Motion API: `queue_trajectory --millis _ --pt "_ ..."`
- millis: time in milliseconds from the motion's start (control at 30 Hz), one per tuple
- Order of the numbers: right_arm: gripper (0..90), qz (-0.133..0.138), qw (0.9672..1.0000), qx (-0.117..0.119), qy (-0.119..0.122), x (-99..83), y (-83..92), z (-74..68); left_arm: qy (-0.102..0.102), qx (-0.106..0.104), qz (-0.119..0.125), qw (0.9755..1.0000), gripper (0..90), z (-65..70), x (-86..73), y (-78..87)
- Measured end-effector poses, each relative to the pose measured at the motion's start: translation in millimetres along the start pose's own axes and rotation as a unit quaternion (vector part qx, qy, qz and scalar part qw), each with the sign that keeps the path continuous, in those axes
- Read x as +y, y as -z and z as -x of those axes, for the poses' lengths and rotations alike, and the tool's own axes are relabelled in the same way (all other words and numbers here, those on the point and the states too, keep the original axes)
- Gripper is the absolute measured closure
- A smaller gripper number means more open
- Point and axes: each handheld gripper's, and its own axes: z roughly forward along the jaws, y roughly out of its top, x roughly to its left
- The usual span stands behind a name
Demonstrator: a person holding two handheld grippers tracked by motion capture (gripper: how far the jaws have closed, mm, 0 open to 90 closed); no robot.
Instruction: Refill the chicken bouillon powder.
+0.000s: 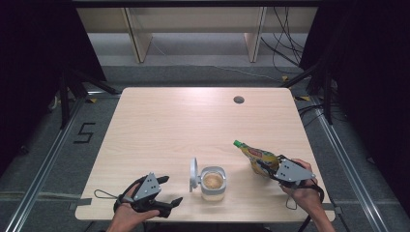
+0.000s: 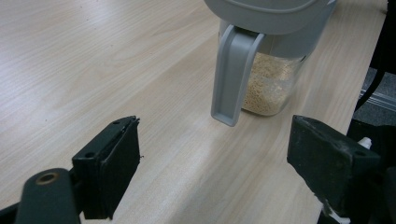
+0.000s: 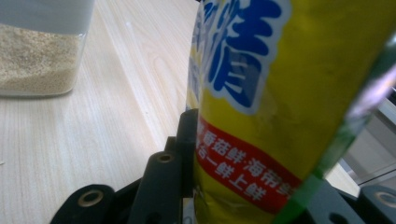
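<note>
A clear jar (image 1: 213, 182) of pale grains stands near the table's front edge, its grey flip lid (image 1: 194, 174) swung open to the left. My left gripper (image 1: 170, 189) rests left of it, open and holding nothing. In the left gripper view the jar (image 2: 271, 79) and its hanging lid (image 2: 231, 74) sit just beyond the spread jaws of my left gripper (image 2: 215, 163). My right gripper (image 1: 266, 168) is shut on a yellow pouch (image 1: 258, 157) with a green cap (image 1: 237, 143), right of the jar and tilted up and to the left. In the right gripper view the pouch (image 3: 261, 93) sits in my right gripper (image 3: 252, 177), with the jar (image 3: 37, 56) at upper left.
The light wood table (image 1: 193, 125) has a round cable hole (image 1: 238, 100) near its back right. Wooden shelving and loose cables lie on the floor beyond the far edge. Dark stands flank both sides.
</note>
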Motion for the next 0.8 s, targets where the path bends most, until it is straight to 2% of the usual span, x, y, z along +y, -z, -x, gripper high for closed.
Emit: queue_trajectory --millis 33,67,100,133,167,200,267,300,333,400,500,567,800 --pt "72.9 0.003 1.0000 -0.006 -0.001 -0.4 -0.4 1.1 -0.001 -0.002 0.004 1.0000 16.5 0.0 0.1 -0.4" --pt "72.8 -0.002 0.9999 -0.006 -0.012 -1.7 0.7 2.4 -0.001 -0.002 0.004 1.0000 16.5 0.0 -0.1 -0.3" --pt "72.7 0.005 0.9992 -0.011 -0.038 -5.6 1.4 5.0 0.000 -0.001 0.003 1.0000 16.5 0.0 -0.3 -0.2" --pt "72.7 0.005 0.9992 -0.011 -0.038 -5.6 1.4 5.0 0.000 -0.001 0.003 1.0000 16.5 0.0 -0.3 -0.2" --pt "72.4 0.013 0.9978 -0.014 -0.064 -10.1 2.6 7.3 0.001 -0.001 0.006 1.0000 16.5 0.1 -0.4 -0.3" --pt "72.4 0.013 0.9978 -0.014 -0.064 -10.1 2.6 7.3 0.001 -0.001 0.006 1.0000 16.5 0.1 -0.4 -0.3" --pt "72.2 0.016 0.9957 -0.021 -0.089 -14.8 5.6 9.4 0.002 -0.002 0.004 1.0000 16.5 0.1 -0.5 -0.3" --pt "72.1 0.016 0.9934 -0.022 -0.112 -19.4 9.3 9.4 0.001 -0.002 0.004 1.0000 16.5 0.2 -0.5 -0.5" --pt "72.1 0.016 0.9934 -0.022 -0.112 -19.4 9.3 9.4 0.001 -0.002 0.004 1.0000 16.5 0.2 -0.5 -0.5" --pt "71.9 0.026 0.9906 -0.030 -0.131 -25.0 12.0 10.7 -0.001 0.000 0.003 1.0000 16.5 0.1 -0.4 -0.6" --pt "71.6 0.021 0.9903 -0.026 -0.135 -25.2 13.2 10.2 0.002 -0.002 0.005 1.0000 16.5 0.4 -0.5 -0.6" --pt "70.8 0.023 0.9910 -0.034 -0.127 -24.4 12.3 10.0 0.002 -0.002 0.004 1.0000 16.5 0.3 -0.6 -0.5" --pt "66.9 0.014 0.9888 -0.042 -0.143 -24.2 17.4 9.5 0.001 -0.001 0.003 1.0000 16.5 -0.3 -0.8 -0.1"
